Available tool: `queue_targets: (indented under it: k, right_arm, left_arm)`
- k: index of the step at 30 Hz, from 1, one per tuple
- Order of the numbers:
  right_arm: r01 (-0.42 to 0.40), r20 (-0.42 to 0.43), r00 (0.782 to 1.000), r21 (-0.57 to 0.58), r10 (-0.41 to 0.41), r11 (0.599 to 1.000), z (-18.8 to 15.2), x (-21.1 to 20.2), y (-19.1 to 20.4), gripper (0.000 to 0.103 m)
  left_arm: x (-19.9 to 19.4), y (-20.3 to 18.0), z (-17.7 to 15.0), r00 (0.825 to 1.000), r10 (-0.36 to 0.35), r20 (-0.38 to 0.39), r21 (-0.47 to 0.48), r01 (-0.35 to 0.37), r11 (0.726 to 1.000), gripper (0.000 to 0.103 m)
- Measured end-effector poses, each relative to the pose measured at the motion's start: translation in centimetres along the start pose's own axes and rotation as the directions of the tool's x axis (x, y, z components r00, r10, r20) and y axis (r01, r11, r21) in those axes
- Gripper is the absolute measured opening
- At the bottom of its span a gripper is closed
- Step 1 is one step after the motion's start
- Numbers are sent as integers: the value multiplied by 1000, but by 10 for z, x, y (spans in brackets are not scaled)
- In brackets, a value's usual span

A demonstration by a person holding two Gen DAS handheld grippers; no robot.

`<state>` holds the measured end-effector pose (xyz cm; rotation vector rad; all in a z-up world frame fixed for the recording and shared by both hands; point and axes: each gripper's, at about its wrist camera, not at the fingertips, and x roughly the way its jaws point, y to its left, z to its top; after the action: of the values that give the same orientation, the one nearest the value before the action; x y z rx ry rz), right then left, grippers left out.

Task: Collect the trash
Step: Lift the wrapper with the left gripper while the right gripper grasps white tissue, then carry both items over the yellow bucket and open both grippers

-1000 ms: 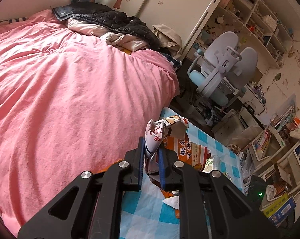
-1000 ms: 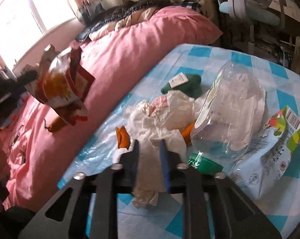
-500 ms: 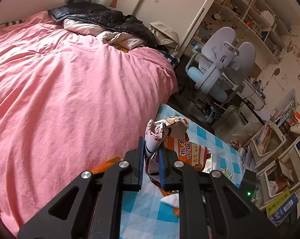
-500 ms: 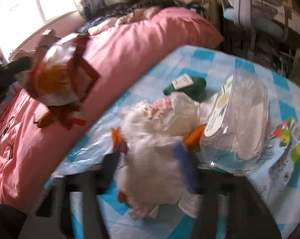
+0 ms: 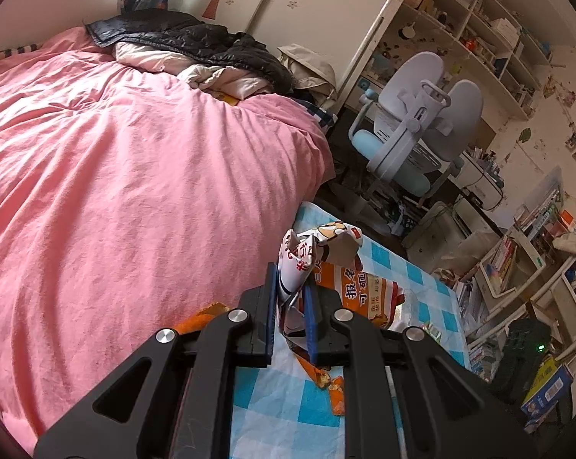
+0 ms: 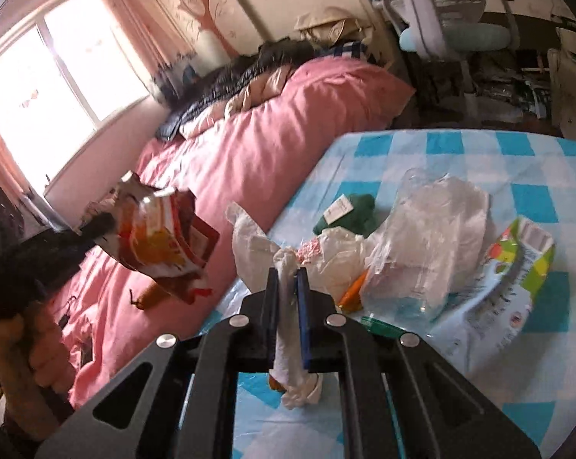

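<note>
My left gripper (image 5: 292, 287) is shut on an orange and white snack bag (image 5: 349, 275) and holds it in the air over the table's near edge; the bag also shows in the right wrist view (image 6: 161, 241). My right gripper (image 6: 288, 281) is shut on a white plastic bag (image 6: 288, 306) that rises from the trash pile on the blue checked tablecloth (image 6: 479, 153). In the pile lie a clear plastic container (image 6: 429, 237), a green crumpled wrapper (image 6: 349, 214) and a light blue printed pack (image 6: 509, 279).
A pink bed (image 5: 115, 176) runs along the table's left side, with dark clothes (image 5: 196, 38) at its far end. Orange peel (image 5: 335, 390) lies on the cloth. A pale desk chair (image 5: 414, 134), shelves (image 5: 479, 19) and book stacks (image 5: 517, 252) crowd the right.
My right gripper opened, moved into the white plastic bag and shut on it, and the bag now stands raised. My left gripper kept hold of the snack bag and drifted slightly.
</note>
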<state>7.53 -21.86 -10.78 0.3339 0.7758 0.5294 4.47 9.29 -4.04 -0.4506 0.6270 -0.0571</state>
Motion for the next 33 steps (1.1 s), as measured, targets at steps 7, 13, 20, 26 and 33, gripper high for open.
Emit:
queue_targets:
  k: [7,13,20,26,33]
  right_arm:
    - [-19,93,996,77,12,997,-1,-42,-14,10]
    - [-33,162,987,131,11,991,-15,-79,-24,10]
    - [-60,160,987,153,35,986,-48,-101,-19,10]
    - [-72,139,989,177,47,982,-79,-114,-16,10]
    - [-81,77,995,239,64,968,-119,-120,-19,10]
  left_arm:
    - [-4,-17,-16,1000,-24,-20,61,25,998,12]
    - [-11,-39,-34,999,-15,-29,151,19,988,12]
    - [-20,-58,-59,998,-15,-53,224,26,974,12]
    - [-32,-70,-84,997,-15,-78,273,36,961,12]
    - [-45,-80,-115,994,-3,-113,333,41,942,12]
